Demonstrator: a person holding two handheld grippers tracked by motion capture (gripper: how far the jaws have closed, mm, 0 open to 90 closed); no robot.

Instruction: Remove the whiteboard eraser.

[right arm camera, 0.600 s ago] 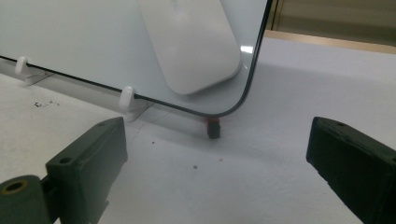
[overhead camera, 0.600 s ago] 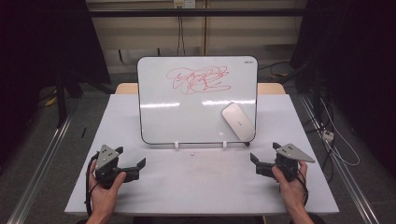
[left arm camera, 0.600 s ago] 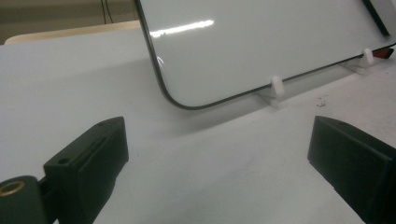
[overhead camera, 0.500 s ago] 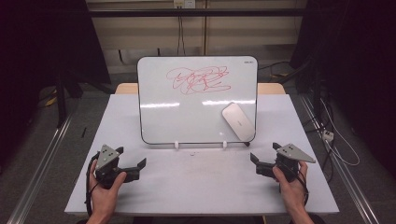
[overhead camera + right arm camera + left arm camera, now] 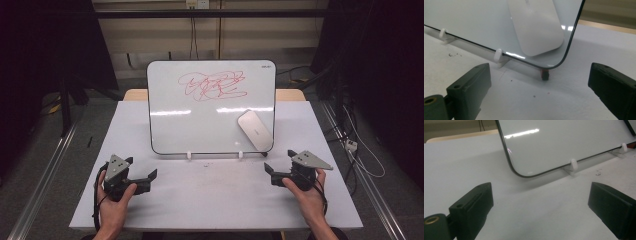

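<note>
Leaning whiteboard (image 5: 200, 120), red scribble, seemingly white eraser (image 5: 255, 130).

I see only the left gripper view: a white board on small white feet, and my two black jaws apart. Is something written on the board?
Observer: Yes. In the high view the board has a red scribble near its top.
Operator: Is an eraser somewhere?
Observer: A white eraser sticks on the board's lower right part, the side of the right gripper.
Operator: Is the right gripper ready to take it?
Observer: In the right gripper view its jaws stand wide apart with nothing between them, and the eraser is just ahead.
Operator: And under that corner?
Observer: A small dark and red piece lies on the table below the board's corner; what it is I cannot tell.
</note>
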